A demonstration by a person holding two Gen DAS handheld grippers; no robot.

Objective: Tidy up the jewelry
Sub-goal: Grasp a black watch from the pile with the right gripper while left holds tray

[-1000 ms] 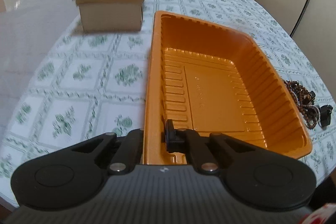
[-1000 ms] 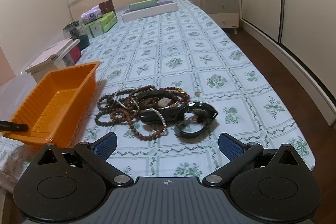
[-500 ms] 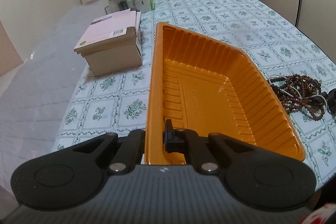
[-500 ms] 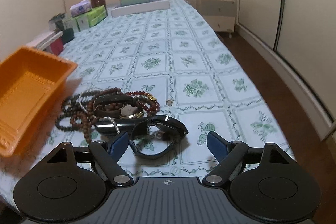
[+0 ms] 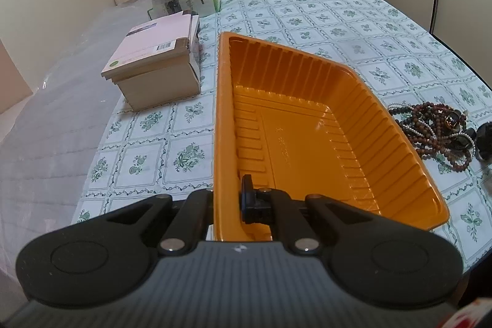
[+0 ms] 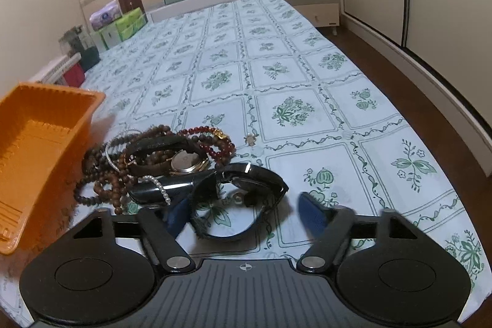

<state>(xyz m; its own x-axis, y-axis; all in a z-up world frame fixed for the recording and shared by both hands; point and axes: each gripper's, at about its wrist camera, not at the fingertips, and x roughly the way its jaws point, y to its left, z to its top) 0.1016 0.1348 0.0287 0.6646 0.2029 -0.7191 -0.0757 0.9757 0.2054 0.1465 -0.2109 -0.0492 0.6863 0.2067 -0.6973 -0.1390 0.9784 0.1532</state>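
Right wrist view: my right tongs [image 6: 246,209] are closing around the black watch [image 6: 243,199], pads not yet touching its strap, beside the beads [image 6: 107,174] on the bed [image 6: 276,76]. Its springy, light band should be pinched at the near loop. My left tongs [image 5: 226,202] are clamping the tray [image 5: 307,125] wall; thin plastic, likely flexing.

Left gripper [image 5: 226,202] clamps shut, angled downward; right gripper [image 6: 246,212], jaws just closing, stands half-spread with blue pads [image 6: 313,212] apart.
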